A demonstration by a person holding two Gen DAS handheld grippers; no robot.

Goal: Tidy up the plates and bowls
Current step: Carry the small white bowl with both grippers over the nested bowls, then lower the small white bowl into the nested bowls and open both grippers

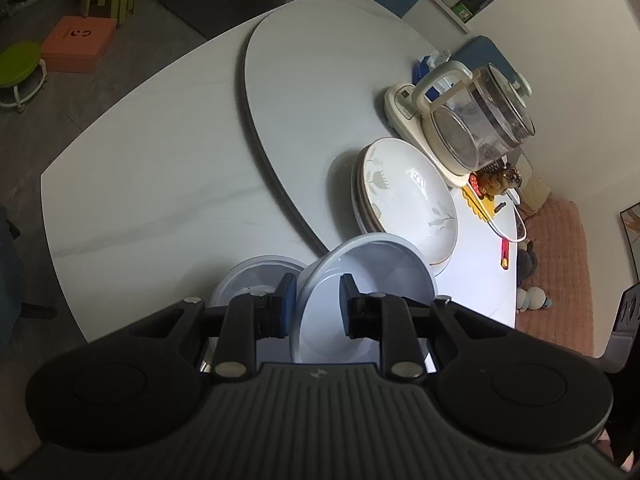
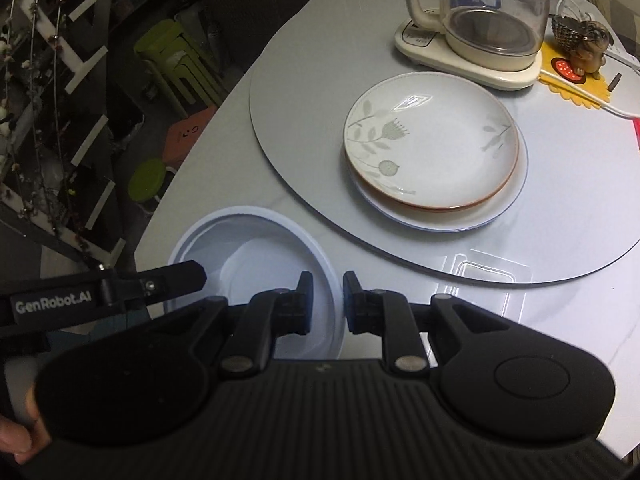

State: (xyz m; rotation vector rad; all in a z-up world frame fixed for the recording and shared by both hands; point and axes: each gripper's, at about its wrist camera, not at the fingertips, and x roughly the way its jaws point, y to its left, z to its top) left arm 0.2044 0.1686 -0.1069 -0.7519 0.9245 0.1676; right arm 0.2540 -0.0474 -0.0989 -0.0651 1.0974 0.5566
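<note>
My left gripper [image 1: 318,294] is shut on the rim of a white plastic bowl [image 1: 372,276] and holds it tilted above the table. A second white bowl [image 1: 256,272] rests on the table just left of it. In the right wrist view the white bowl [image 2: 256,256] sits near the table edge, the left gripper's finger [image 2: 176,276] reaching over it. My right gripper [image 2: 327,300] straddles that bowl's right rim with a narrow gap, not clamped. A stack of floral plates [image 1: 404,200] [image 2: 432,156] lies on the grey turntable [image 2: 304,120].
A glass kettle on its cream base [image 2: 492,20] [image 1: 472,120] stands behind the plates, with a brown figurine [image 2: 588,48] and yellow mat beside it. A white cable [image 1: 508,232] runs along the far edge. Green stools [image 2: 176,64] stand on the floor.
</note>
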